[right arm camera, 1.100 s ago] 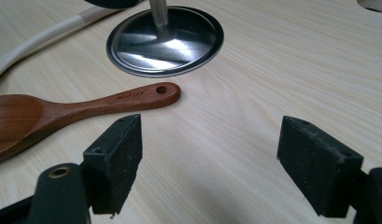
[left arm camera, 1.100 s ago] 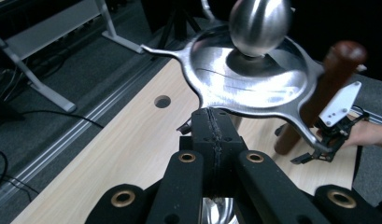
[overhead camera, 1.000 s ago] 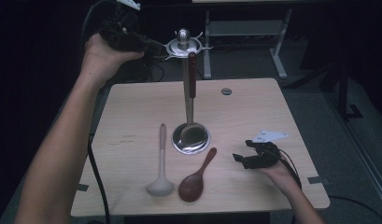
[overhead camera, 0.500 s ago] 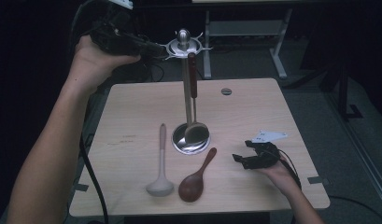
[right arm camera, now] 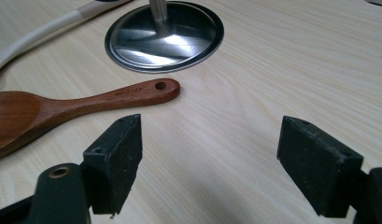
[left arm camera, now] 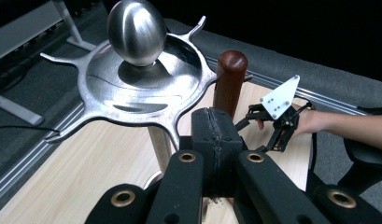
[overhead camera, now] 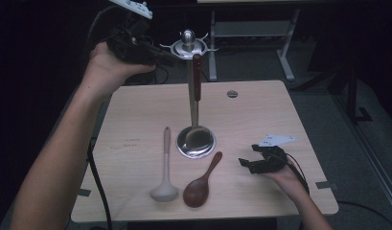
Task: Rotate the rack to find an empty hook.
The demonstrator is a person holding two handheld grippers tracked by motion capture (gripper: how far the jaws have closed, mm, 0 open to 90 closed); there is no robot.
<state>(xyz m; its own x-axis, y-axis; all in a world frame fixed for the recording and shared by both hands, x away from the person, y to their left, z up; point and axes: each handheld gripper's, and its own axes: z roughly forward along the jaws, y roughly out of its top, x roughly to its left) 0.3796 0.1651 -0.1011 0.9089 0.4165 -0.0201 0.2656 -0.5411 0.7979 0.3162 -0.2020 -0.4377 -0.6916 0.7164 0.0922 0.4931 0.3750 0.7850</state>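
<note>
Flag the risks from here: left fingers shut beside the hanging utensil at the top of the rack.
1. The left gripper, fingers shut, sits close to the dark red wooden handle hanging from the steel rack's star-shaped top; a nudge could unhook it.
2. A bump there might tip the rack on its round steel base.
3. A falling utensil could hit the brown wooden spoon or beige ladle below.

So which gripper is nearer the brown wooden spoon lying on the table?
Right. The right gripper rests on the table just beside the wooden spoon, jaws open toward its handle. The left gripper is raised, up at the rack's top.
</note>
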